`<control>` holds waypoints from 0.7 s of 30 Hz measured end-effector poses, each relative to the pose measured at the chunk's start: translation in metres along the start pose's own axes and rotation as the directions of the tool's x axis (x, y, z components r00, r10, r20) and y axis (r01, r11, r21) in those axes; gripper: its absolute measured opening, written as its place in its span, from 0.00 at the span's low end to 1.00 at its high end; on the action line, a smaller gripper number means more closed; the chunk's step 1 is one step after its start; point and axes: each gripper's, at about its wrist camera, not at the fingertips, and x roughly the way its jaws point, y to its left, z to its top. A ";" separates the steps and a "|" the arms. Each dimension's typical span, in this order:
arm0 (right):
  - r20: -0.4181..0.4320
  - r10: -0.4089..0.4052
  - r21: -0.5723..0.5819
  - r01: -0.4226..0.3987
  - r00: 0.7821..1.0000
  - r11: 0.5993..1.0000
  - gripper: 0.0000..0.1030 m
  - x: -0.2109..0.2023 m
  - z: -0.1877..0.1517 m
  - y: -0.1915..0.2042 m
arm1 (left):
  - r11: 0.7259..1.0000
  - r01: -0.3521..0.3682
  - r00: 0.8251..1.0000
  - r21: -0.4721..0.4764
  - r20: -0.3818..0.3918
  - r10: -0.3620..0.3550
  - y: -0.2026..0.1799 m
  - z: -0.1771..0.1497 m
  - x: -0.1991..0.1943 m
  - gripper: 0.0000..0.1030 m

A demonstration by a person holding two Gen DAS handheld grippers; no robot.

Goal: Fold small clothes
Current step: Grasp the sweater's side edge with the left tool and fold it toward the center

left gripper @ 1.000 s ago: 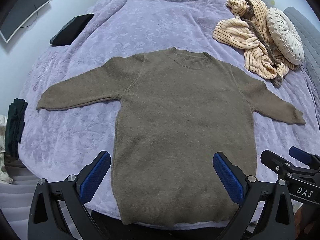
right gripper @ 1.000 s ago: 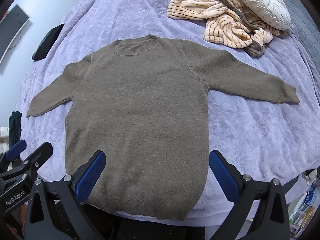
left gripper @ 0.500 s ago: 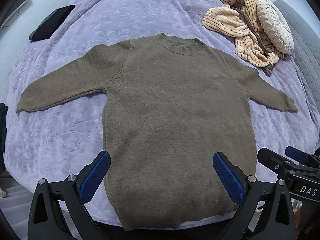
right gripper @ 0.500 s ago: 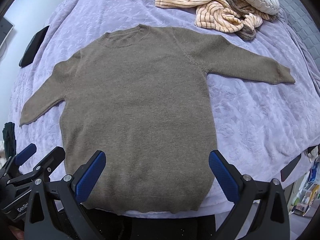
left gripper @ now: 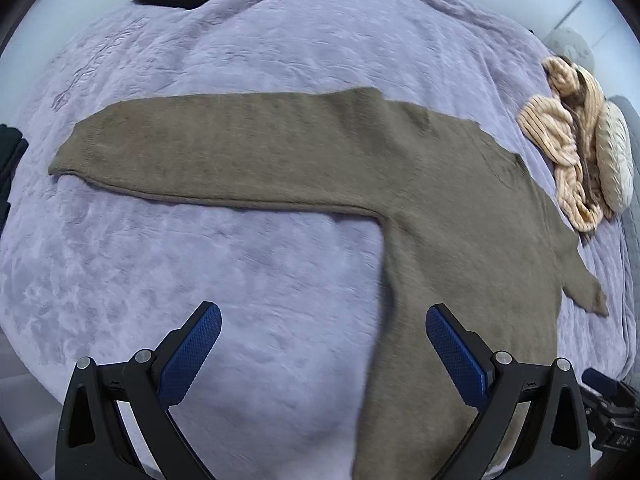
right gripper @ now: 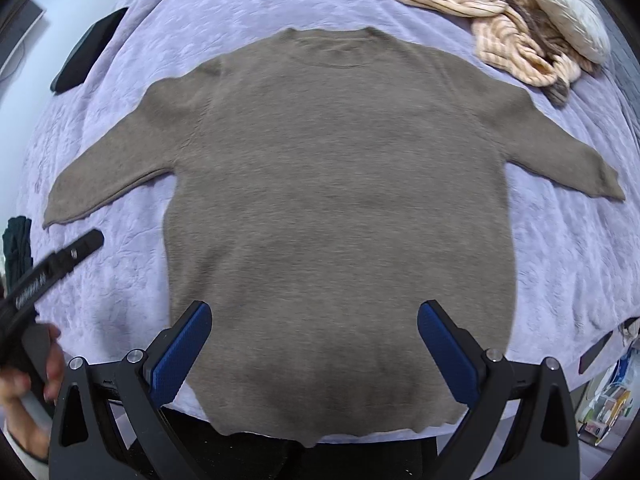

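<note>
Right wrist view shows the bed (right gripper: 568,248), its lilac cover bare at the edges, with the sweater (right gripper: 340,208) spread flat on it, hem near, collar far, both sleeves out to the sides. Nothing is folded yet, so this looks like the opening step — choosing a first grip. The left gripper (left gripper: 320,350) hangs over bare cover just left of the sweater's body, its jaws wide apart and empty, facing the left sleeve (left gripper: 208,160), which lies far of it. The right gripper (right gripper: 314,340) hovers over the hem, jaws likewise apart, holding nothing. Next, I judge, the left one must reach the cuff and carry that sleeve across the body. A striped cloth (right gripper: 492,12) and cushion (right gripper: 564,12) lie far right; no containers show.
</note>
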 end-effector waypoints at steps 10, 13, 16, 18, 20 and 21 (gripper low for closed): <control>-0.055 0.029 -0.079 -0.033 0.998 0.996 1.00 0.035 -0.005 0.065 | 0.897 0.179 0.981 -0.404 0.139 -0.133 0.176 0.057 0.054 1.00; -0.074 0.026 -0.093 -0.033 0.997 0.995 1.00 0.046 -0.006 0.076 | 0.852 0.244 0.968 -0.463 0.164 -0.188 0.197 0.062 0.073 1.00; -0.093 0.014 -0.108 -0.024 0.996 0.994 1.00 0.056 -0.007 0.087 | 0.838 0.283 0.956 -0.467 0.204 -0.210 0.201 0.070 0.080 1.00; -0.101 0.013 -0.112 -0.025 0.995 0.993 1.00 0.060 -0.007 0.093 | 0.835 0.331 0.938 -0.439 0.247 -0.242 0.197 0.076 0.074 1.00; -0.099 0.012 -0.120 -0.024 0.995 0.993 1.00 0.062 -0.005 0.099 | 0.843 0.368 0.921 -0.393 0.279 -0.272 0.192 0.081 0.066 1.00; -0.095 0.013 -0.125 -0.025 0.995 0.992 1.00 0.061 -0.004 0.102 | 0.854 0.367 0.919 -0.368 0.284 -0.273 0.187 0.084 0.062 1.00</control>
